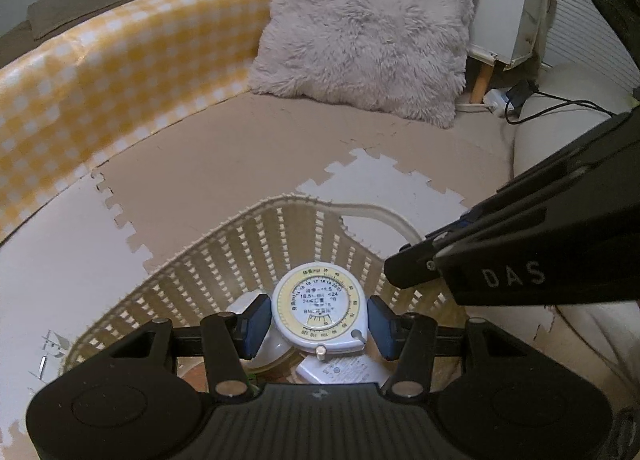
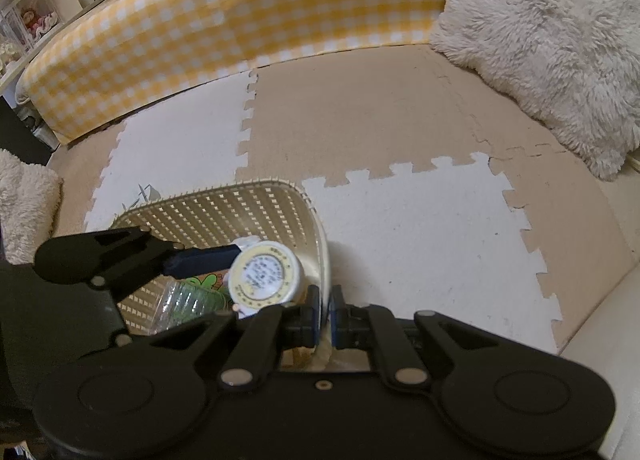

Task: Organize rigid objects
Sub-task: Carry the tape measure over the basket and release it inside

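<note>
The left gripper is hanging released around the round white-and-yellow plastic tape measure, pads just apart from it, over the cream woven plastic basket. The right gripper is clenching the basket's right rim.

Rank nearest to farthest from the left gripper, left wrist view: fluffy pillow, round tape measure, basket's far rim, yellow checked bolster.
From the left gripper:
1. Round tape measure, between its fingers, over the basket.
2. Basket's far rim, straight ahead.
3. Yellow checked bolster, far left, and fluffy pillow, far centre-right: too close to call.
</note>
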The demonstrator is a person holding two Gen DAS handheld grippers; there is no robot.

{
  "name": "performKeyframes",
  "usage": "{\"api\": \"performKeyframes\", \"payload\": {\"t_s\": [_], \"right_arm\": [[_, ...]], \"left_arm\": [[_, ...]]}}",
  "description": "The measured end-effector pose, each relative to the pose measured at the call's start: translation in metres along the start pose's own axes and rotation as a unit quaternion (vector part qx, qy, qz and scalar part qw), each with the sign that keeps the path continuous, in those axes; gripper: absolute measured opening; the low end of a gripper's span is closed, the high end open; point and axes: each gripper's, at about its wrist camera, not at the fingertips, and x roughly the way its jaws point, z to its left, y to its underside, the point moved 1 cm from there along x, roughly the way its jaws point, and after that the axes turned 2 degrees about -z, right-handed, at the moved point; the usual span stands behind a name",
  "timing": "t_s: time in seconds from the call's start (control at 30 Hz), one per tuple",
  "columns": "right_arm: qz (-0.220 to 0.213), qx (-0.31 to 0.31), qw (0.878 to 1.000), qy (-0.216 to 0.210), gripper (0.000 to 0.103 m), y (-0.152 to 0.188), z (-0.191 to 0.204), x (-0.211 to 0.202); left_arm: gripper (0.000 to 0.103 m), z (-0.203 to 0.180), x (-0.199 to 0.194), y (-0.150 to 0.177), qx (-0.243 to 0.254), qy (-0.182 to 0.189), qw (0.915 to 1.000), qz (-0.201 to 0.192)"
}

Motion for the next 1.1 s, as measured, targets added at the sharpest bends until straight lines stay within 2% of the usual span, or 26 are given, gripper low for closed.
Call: {"api": "performKeyframes", "payload": {"t_s": [0.13, 0.53, 0.8, 1.1], "right_arm": [[0.001, 0.001, 1.0, 0.0, 0.005, 0.0, -0.001, -0.001], [0.002, -0.002, 1.0, 0.001, 0.005, 0.001, -0.001, 0.001], [0.002, 0.0, 1.0, 0.001, 0.005, 0.001, -0.001, 0.001], [0.0, 0.001, 1.0, 0.0, 0.005, 0.001, -0.001, 0.001]], "left_arm": [[0.066, 0.004, 0.0, 0.002, -0.019, 0.007, 0.9998, 0.0], [0.066, 0.012, -0.012, 0.001, -0.043, 0.008, 0.999, 0.005], [0.066, 0.01, -0.02, 0.0, -0.037, 0.0, 0.9993, 0.008], [0.076, 0.013, -0.04, -0.009, -0.03, -0.023, 0.9992, -0.007]]}}
